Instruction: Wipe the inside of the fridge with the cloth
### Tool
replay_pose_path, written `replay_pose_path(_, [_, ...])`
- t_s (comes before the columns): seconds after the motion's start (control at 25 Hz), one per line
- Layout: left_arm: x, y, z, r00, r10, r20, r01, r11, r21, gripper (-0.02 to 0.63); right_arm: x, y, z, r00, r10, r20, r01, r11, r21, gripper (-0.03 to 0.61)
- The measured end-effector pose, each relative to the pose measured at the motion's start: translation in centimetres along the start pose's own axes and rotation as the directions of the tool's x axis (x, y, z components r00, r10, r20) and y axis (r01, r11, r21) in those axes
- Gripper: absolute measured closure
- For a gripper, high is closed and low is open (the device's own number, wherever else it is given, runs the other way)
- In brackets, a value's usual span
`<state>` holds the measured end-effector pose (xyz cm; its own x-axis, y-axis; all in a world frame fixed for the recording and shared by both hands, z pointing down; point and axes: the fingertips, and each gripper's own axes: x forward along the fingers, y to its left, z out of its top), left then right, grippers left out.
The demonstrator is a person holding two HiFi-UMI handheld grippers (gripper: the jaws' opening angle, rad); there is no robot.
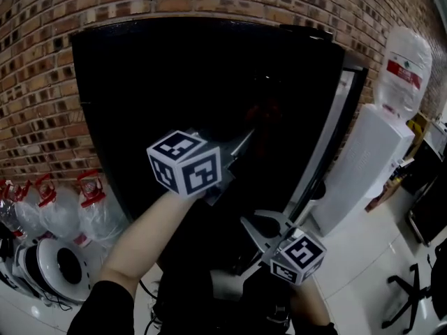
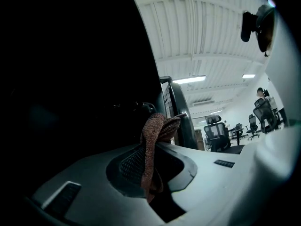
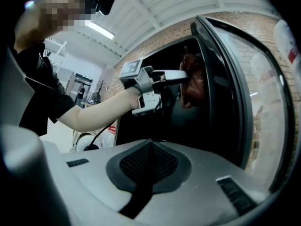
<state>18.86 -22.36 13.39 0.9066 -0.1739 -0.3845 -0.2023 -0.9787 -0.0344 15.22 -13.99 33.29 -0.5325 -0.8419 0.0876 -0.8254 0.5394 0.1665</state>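
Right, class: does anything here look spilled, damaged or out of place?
Nothing stands out. The reddish-brown cloth is pinched in the left gripper, which reaches into the tall black fridge; the right gripper is shut and empty.

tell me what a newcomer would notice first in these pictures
The big black fridge against the brick wall fills the head view, its inside too dark to read. The left gripper reaches into it with a reddish-brown cloth pinched between its jaws. The right gripper sits lower right in the head view, shut and empty, near the open door.
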Motion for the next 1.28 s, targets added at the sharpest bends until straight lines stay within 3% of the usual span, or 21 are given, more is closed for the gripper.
replay_pose_path(0.08, [0.5,0.2,-0.3,1.000,-0.008,-0.008,0.008,1.000,0.017,0.569,0.6,0.1,-1.4,1.000,0.004,-0.010,-0.004,1.000,-0.004,0.573])
replay_pose_path(0.28, [1.5,0.7,-0.4,1.000,-0.023,-0.009,0.023,0.999,0.024,0.568,-2.3,-3.3,-0.5,0.969,-0.244,0.031,0.246,0.963,-0.109,0.574])
replay_pose_path(0.36, [1.8,0.8,-0.6,1.000,-0.022,-0.009,0.022,0.999,0.038,0.569,-3.9,-4.0,0.6,0.967,-0.250,0.057,0.253,0.965,-0.064,0.574])
replay_pose_path(0.52, [2.5,1.3,-0.8,1.000,-0.015,0.016,0.015,1.000,0.020,0.568,-4.9,-4.8,1.2,0.977,-0.178,0.119,0.173,0.983,0.053,0.574])
replay_pose_path(0.76, [3.5,2.1,-0.6,1.000,-0.002,0.003,0.002,0.997,0.071,0.568,-4.4,-4.3,1.4,0.983,-0.129,0.127,0.130,0.991,-0.002,0.574])
replay_pose_path(0.96, [2.6,2.8,-0.4,1.000,0.010,-0.003,-0.009,0.990,0.143,0.568,-5.9,-4.6,4.4,0.967,-0.187,0.171,0.198,0.979,-0.044,0.574])
replay_pose_path(1.12, [2.0,3.7,-0.2,1.000,0.017,0.015,-0.018,0.995,0.094,0.568,-8.2,-6.2,7.6,0.929,-0.310,0.203,0.330,0.941,-0.072,0.572])
replay_pose_path(1.2, [2.1,3.7,-0.2,1.000,0.021,0.020,-0.022,0.997,0.080,0.568,-8.9,-7.3,8.5,0.905,-0.378,0.197,0.394,0.918,-0.048,0.508])
replay_pose_path(1.28, [2.2,3.5,-0.2,0.999,0.029,0.025,-0.031,0.996,0.088,0.568,-8.6,-8.6,8.6,0.882,-0.436,0.182,0.441,0.897,0.010,0.383])
